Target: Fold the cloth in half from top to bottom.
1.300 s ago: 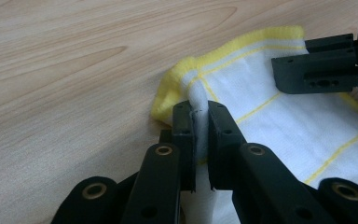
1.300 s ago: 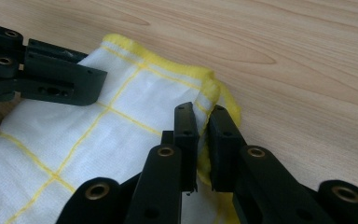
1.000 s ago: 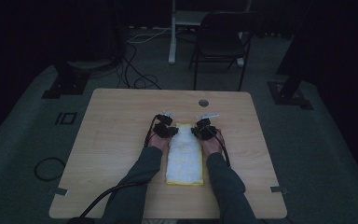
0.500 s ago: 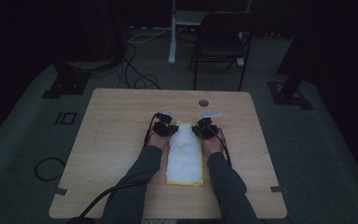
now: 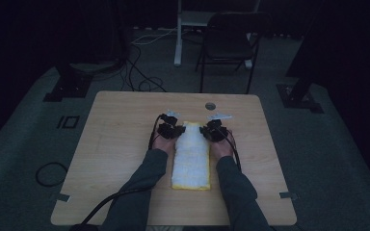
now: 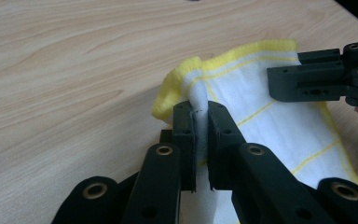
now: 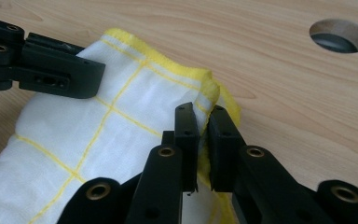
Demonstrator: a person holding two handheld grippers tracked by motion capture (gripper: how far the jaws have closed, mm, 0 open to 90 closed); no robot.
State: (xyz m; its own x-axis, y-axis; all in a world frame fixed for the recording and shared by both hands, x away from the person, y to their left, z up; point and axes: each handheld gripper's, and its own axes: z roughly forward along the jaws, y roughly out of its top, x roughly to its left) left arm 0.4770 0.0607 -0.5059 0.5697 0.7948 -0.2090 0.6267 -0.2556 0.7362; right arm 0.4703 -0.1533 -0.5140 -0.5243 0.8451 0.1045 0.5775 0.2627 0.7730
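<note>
Left gripper view shows the left gripper point(image 6: 200, 140) pinching the towel point(image 5: 191, 156) lying mid-surface; the right gripper point(image 7: 203, 140) clamps its other far corner. Thin bites: uneven lifting could slip a corner free.

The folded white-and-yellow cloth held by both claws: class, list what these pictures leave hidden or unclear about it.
- How many layers the cloth has: high view is too dim and small to count its folds.
- Its near end: cut off by the bottom edge in both gripper views.
- The corner inside the left claw: covered by the jaws, left gripper view.
- The corner inside the right claw: covered likewise, right gripper view.
- The cloth's underside: against the table.
</note>
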